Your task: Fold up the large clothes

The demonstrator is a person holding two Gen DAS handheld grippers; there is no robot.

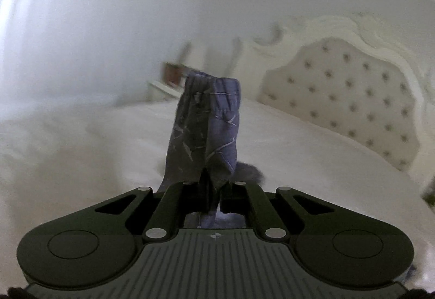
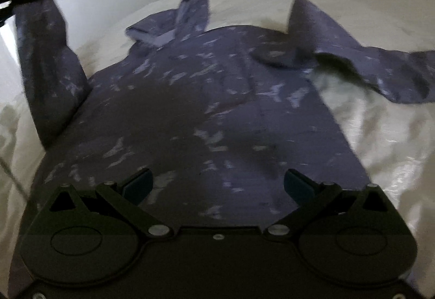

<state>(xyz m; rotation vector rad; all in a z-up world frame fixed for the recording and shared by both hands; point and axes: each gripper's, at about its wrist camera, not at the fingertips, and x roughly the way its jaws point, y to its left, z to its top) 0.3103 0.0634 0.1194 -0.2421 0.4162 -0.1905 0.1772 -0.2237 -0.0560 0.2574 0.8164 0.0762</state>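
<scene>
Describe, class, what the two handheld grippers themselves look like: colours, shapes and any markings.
Both are matte black. The left gripper has a ribbed grey plate at its base with a small round crosshair mark, a round raised disc on either side, and silver pivot pins on its linkage bars. The right gripper has the same discs, bars and silver pins, with dark teal pads on its fingers. No cables, hands or sleeves show.

My left claw [image 1: 214, 190] is clamped tight on a blue-purple patterned sleeve [image 1: 206, 125], its jaws pinching the cloth, whose cuffed end stands up in front of me. Below lies the white bedsheet [image 1: 312, 163], and to the right rises a tufted cream headboard [image 1: 348, 98]. Far back, blurred, sits what may be a nightstand [image 1: 163, 87] against the pale wall [image 1: 108, 13].
</scene>
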